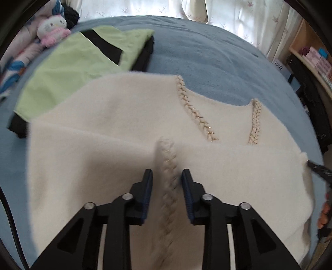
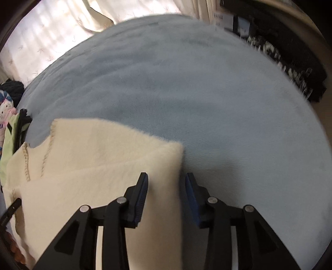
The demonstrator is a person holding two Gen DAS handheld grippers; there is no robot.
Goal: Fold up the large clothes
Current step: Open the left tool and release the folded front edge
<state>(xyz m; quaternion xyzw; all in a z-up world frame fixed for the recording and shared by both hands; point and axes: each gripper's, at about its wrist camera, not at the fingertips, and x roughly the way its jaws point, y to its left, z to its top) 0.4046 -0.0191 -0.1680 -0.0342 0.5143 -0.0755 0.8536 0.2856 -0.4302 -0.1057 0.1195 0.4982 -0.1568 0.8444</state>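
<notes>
A fluffy cream sweater lies partly folded on the blue blanket, its braided neckline showing. My left gripper hovers over it with the jaws apart. A braided trim strip runs between the fingers, and the pads do not press on it. In the right wrist view, the sweater fills the lower left. My right gripper stands open over its right folded edge, one finger above the cloth and the other above the blanket.
A folded green and black garment lies at the far left beside a plush toy. White curtains hang behind the bed. Shelves stand at the right. A person's fingers show at the right edge.
</notes>
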